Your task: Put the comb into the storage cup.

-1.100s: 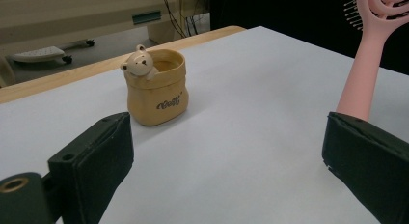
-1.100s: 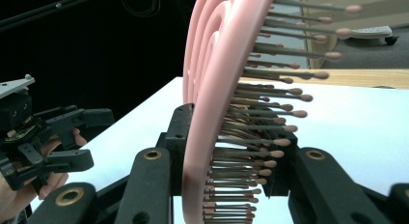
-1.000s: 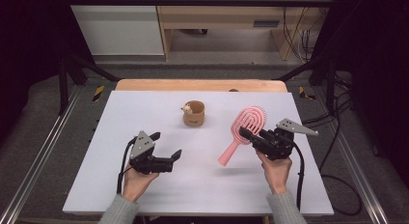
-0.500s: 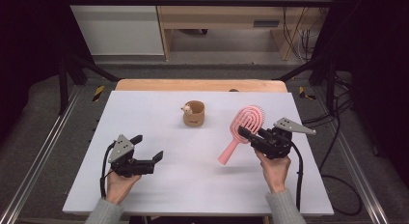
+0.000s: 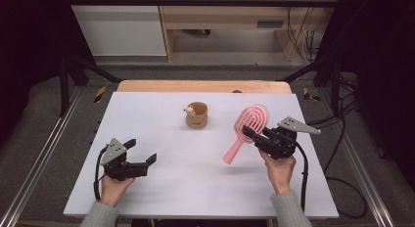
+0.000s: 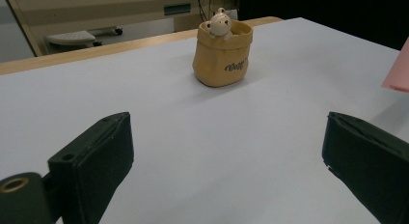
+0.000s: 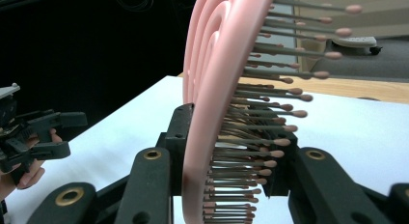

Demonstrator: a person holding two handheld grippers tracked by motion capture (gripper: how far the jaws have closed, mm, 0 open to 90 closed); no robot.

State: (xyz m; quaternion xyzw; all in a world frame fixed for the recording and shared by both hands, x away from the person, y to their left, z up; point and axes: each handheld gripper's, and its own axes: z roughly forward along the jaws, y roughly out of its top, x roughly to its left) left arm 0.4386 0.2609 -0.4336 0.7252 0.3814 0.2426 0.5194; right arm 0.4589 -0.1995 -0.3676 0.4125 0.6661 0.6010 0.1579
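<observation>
I am holding the pink plastic hairbrush with looped open head and ball-tipped bristles (image 5: 247, 130) in my right gripper (image 5: 250, 134), jaws clamped across the head, one pad on the flat back, the other pressing into the bristles. In the right gripper view the brush (image 7: 217, 113) is standing edge-on between the jaws, bristles pointing to that view's right. From the high view the brush is hanging tilted above the white tabletop (image 5: 195, 188) at its right half, head up and away from me, handle slanting down toward me and the table's middle; its handle tip is looking clear of the surface, though I cannot tell for certain.

My left gripper (image 5: 142, 153) is sitting low over the near left part of the table, jaws standing wide apart with nothing between them. In the left gripper view I am seeing bare white table between the two black pads (image 6: 96, 156), and past them the small tan ceramic sack-shaped pot with a little white animal figure peeking over its rim (image 6: 222, 52). That pot (image 5: 196, 115) is standing upright near the table's far middle, well apart from both grippers, just left of the brush head as the high view shows it. A corner of pink is showing at the right edge of the left gripper view.
</observation>
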